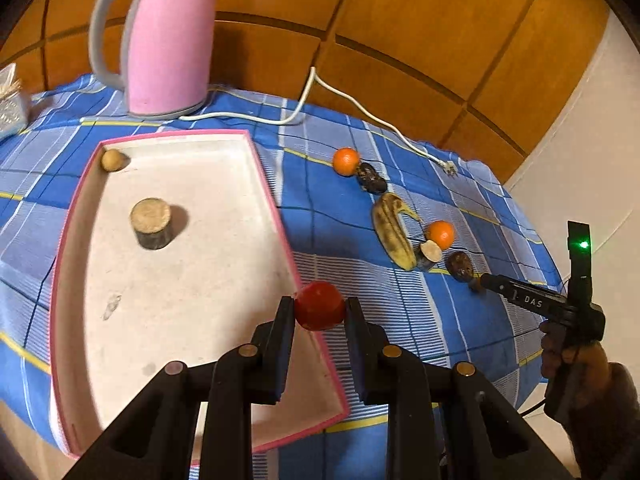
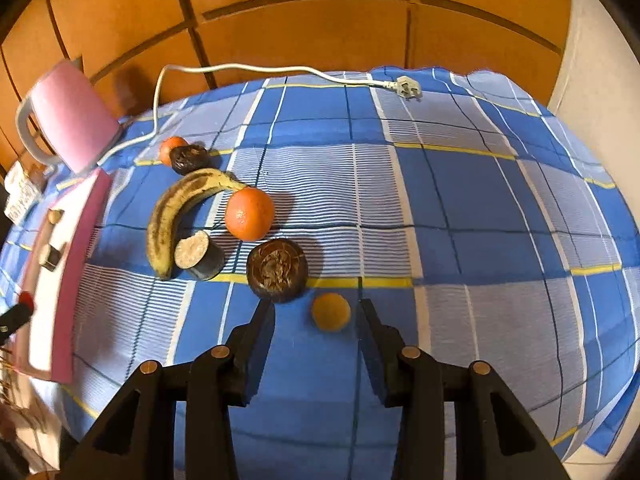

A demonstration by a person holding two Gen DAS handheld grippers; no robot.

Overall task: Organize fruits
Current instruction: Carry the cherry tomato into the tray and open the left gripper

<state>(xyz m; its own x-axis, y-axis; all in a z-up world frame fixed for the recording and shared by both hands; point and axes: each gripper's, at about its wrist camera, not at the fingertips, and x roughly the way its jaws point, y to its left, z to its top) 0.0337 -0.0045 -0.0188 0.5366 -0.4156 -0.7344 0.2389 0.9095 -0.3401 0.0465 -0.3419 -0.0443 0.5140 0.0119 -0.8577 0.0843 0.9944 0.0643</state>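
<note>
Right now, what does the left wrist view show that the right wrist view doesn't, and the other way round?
Only the left wrist view shows the left gripper shut on a red fruit over the tray's edge.

Only the right wrist view shows the right gripper open around a small yellow fruit.

Both show the kettle, cord, banana, two oranges and the checked cloth.

I count oranges: 2 (image 2: 249, 214) (image 2: 170, 149) | banana: 1 (image 2: 172, 216) | small tan fruits: 2 (image 2: 331, 312) (image 1: 111, 159) | red fruit: 1 (image 1: 320, 306) | kettle: 1 (image 1: 160, 40)
</note>
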